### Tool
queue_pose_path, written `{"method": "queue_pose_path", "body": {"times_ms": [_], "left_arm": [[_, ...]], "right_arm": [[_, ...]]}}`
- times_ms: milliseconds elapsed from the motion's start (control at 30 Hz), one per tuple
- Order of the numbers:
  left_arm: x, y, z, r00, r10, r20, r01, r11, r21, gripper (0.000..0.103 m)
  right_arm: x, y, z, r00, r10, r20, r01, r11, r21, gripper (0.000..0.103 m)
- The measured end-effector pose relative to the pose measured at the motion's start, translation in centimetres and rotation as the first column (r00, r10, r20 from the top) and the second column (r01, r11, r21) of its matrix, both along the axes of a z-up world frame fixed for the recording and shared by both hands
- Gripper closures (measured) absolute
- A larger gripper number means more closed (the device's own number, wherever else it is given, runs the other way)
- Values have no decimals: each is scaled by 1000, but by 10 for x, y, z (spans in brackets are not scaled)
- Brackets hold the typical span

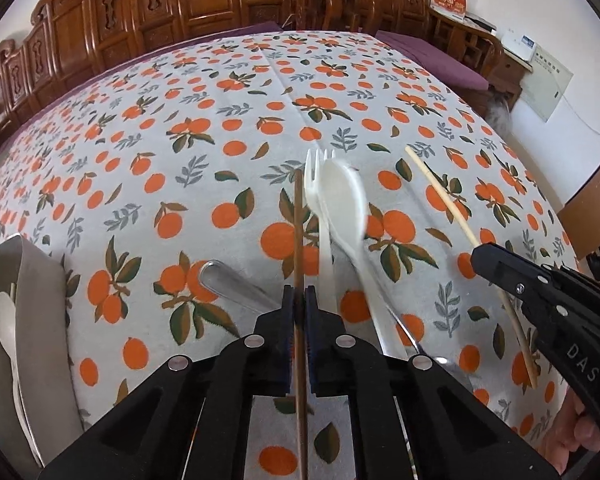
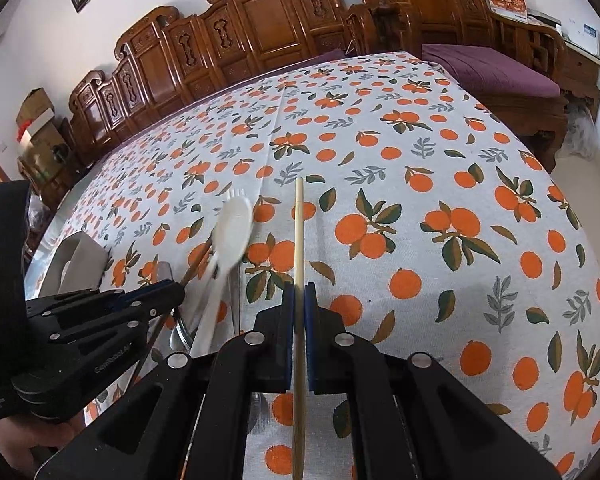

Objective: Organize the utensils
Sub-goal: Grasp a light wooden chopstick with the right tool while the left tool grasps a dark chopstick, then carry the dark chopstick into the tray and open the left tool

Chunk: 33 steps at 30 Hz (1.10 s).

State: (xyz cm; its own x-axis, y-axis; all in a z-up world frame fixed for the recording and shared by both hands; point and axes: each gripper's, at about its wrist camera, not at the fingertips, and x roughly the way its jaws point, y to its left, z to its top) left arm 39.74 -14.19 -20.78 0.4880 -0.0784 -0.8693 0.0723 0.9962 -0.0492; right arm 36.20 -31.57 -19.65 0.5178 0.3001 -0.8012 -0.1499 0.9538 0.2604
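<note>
Left jaws pinch dark chopstick (image 1: 298, 240); right pinch pale chopstick (image 2: 299, 240); fork (image 1: 315, 184) clear only left view.

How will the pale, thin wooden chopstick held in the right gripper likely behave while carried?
The pale wooden chopstick looks stiff: it runs straight past the right gripper. It is probably light, being so thin. Gripped near its middle between narrow pads, it may pivot if bumped, and its rounded shape could roll once released.
</note>
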Motion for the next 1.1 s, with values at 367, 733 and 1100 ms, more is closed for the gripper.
{"method": "queue_pose_path", "body": {"times_ms": [367, 733, 1100], "left_arm": [[-27, 26, 25, 999, -8, 41, 8, 1000, 18, 99], [-60, 72, 65, 994, 18, 107, -23, 999, 40, 99], [-79, 126, 83, 986, 87, 141, -95, 994, 49, 99]], "right_arm": [[-4, 21, 6, 998, 52, 18, -52, 999, -2, 97], [-18, 64, 23, 985, 159, 68, -156, 987, -40, 97], [-38, 99, 44, 963, 236, 132, -230, 971, -60, 97]]}}
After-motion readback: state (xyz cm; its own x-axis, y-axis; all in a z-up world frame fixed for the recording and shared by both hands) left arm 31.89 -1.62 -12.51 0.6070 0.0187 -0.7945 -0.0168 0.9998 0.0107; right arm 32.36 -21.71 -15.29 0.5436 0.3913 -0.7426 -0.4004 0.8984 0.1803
